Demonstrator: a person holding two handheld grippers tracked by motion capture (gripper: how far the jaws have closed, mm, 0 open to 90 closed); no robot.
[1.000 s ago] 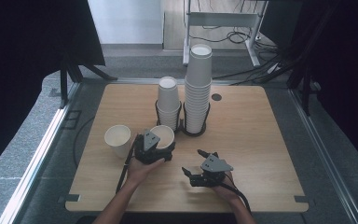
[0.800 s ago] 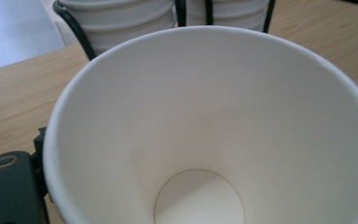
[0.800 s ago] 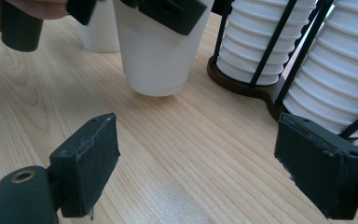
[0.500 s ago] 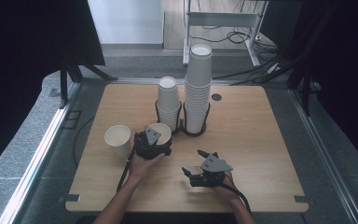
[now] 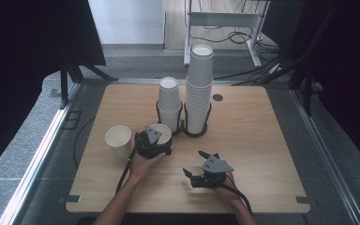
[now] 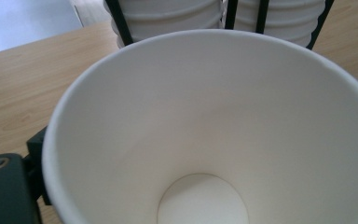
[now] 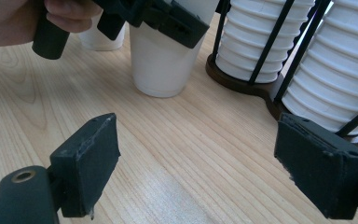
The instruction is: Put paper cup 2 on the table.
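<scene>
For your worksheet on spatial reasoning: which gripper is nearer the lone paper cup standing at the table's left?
Left. The left gripper sits beside the lone cup; the right gripper rests well to its right.

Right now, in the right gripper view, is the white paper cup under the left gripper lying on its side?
No, the white paper cup stands upright on the wooden table.

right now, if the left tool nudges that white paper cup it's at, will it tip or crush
Probably both risks are real. The white paper cup stands empty on the wooden table, narrow base down, so it likely weighs little and could slide or tip from a side push. Its thin wall would probably dent under a hard squeeze by the left tool.
</scene>
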